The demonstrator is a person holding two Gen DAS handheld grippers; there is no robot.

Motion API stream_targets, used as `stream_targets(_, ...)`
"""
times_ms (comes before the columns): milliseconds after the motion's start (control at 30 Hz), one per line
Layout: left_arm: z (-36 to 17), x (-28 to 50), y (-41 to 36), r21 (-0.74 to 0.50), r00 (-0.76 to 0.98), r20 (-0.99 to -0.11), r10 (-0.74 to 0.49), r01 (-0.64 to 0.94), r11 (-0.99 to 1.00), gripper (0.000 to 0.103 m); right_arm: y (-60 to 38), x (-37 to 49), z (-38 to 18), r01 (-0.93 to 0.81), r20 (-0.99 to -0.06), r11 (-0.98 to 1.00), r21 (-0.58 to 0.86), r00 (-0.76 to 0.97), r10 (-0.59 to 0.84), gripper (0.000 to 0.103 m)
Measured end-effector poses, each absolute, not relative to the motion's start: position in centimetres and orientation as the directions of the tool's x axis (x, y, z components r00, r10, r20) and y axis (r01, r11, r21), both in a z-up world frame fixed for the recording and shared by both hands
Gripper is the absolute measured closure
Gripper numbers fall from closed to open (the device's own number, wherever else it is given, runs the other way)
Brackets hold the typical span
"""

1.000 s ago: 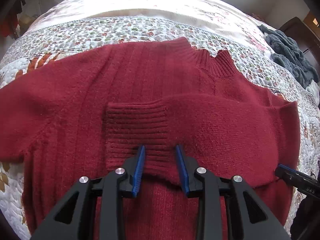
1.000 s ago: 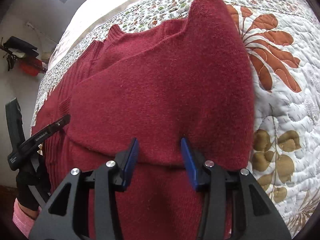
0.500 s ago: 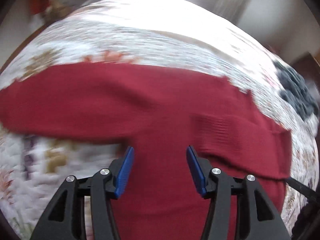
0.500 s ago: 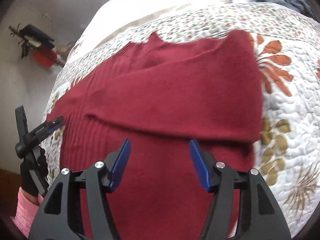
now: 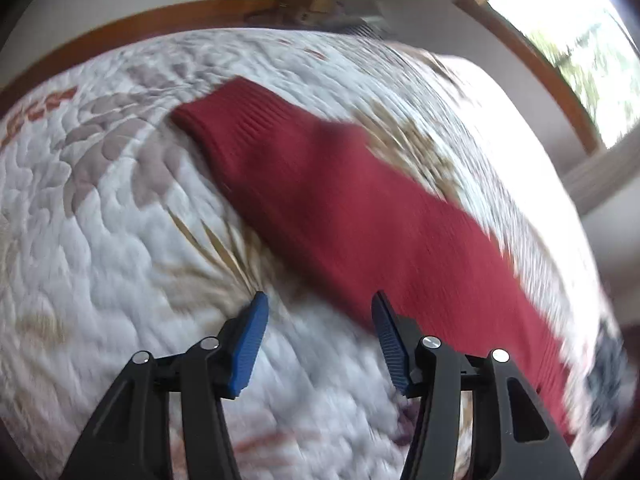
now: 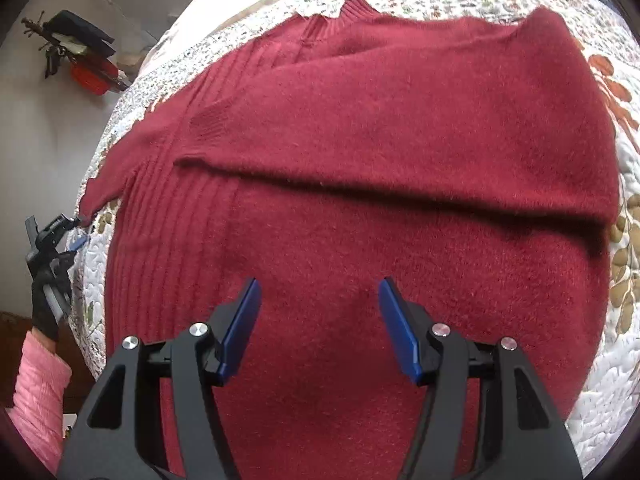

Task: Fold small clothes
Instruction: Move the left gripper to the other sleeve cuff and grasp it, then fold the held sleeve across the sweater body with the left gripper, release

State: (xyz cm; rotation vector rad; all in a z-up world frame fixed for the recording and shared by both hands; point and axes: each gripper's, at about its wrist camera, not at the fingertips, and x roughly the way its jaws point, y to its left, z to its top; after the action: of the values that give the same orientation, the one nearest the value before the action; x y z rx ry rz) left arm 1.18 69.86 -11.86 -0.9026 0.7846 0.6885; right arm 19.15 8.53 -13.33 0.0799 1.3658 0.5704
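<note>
We see a bed under a white quilted bedspread (image 6: 600,380) with floral print; a dark red knitted sweater (image 6: 360,240) lies flat on it.

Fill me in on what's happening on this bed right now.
A person with a two-finger gripper in each hand is folding a dark red sweater spread on a quilted bedspread. One sleeve is already folded across the body. The other sleeve lies stretched out on the quilt, and the left gripper hangs open beside it. The right gripper is open above the sweater's body, holding nothing.
</note>
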Motion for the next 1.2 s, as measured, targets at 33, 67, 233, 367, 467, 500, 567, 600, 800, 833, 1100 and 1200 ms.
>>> stream_targets(33, -12.0, 1.1, 70.8, -0.437, 0.550, -0.814, 0.186, -0.791, 0.428, 0.049, 8.4, 19.1, -13.6, -0.334, -0.903, 0.867, 0.370, 0.091, 0.420, 0.042)
stream_targets(67, -12.2, 1.1, 71.5, -0.455, 0.561, -0.807, 0.186, -0.790, 0.410, 0.049, 8.2, 19.1, -13.9, -0.326, -0.907, 0.873, 0.364, 0.089, 0.412, 0.042)
stream_targets(233, -12.8, 2.2, 74.1, -0.483, 0.575, -0.795, 0.194, -0.793, 0.371, 0.050, 8.1, 19.2, -14.3, -0.315, -0.909, 0.877, 0.363, 0.090, 0.408, 0.042)
stream_targets(367, -12.5, 3.5, 74.7, -0.446, 0.552, -0.809, 0.204, -0.801, 0.399, 0.071, 8.4, 19.0, -14.4, -0.321, -0.917, 0.883, 0.341, 0.094, 0.388, 0.042)
stream_targets(467, -11.7, 4.1, 74.4, -0.432, 0.558, -0.803, 0.210, -0.787, 0.440, 0.087, 8.3, 18.9, -14.3, -0.322, -0.919, 0.886, 0.335, 0.095, 0.382, 0.042)
stream_targets(500, -11.1, 4.2, 74.0, -0.441, 0.576, -0.790, 0.210, -0.772, 0.458, 0.090, 8.2, 18.9, -14.2, -0.320, -0.920, 0.886, 0.334, 0.095, 0.381, 0.042)
stream_targets(567, -9.7, 4.4, 72.8, -0.456, 0.612, -0.762, 0.211, -0.739, 0.497, 0.091, 8.0, 18.8, -14.0, -0.317, -0.919, 0.888, 0.334, 0.098, 0.381, 0.043)
stream_targets(600, -9.2, 4.6, 72.5, -0.458, 0.622, -0.755, 0.208, -0.727, 0.512, 0.092, 7.9, 18.8, -13.9, -0.315, -0.919, 0.888, 0.334, 0.100, 0.381, 0.043)
stream_targets(800, -5.4, 6.4, 67.3, -0.436, 0.687, -0.703, 0.185, -0.622, 0.650, 0.092, 7.0, 18.6, -12.9, -0.310, -0.913, 0.888, 0.339, 0.121, 0.390, 0.043)
stream_targets(833, -5.0, 6.8, 66.3, -0.434, 0.695, -0.697, 0.176, -0.604, 0.668, 0.092, 6.8, 18.6, -12.6, -0.307, -0.911, 0.888, 0.342, 0.125, 0.394, 0.043)
stream_targets(1100, -2.4, 11.2, 56.3, -0.461, 0.758, -0.651, 0.028, -0.425, 0.779, 0.092, 5.0, 18.5, -11.1, -0.295, -0.898, 0.889, 0.350, 0.165, 0.409, 0.043)
stream_targets(1200, -2.0, 13.0, 52.4, -0.484, 0.769, -0.638, -0.036, -0.364, 0.796, 0.092, 4.2, 18.5, -10.9, -0.287, -0.892, 0.888, 0.360, 0.173, 0.418, 0.043)
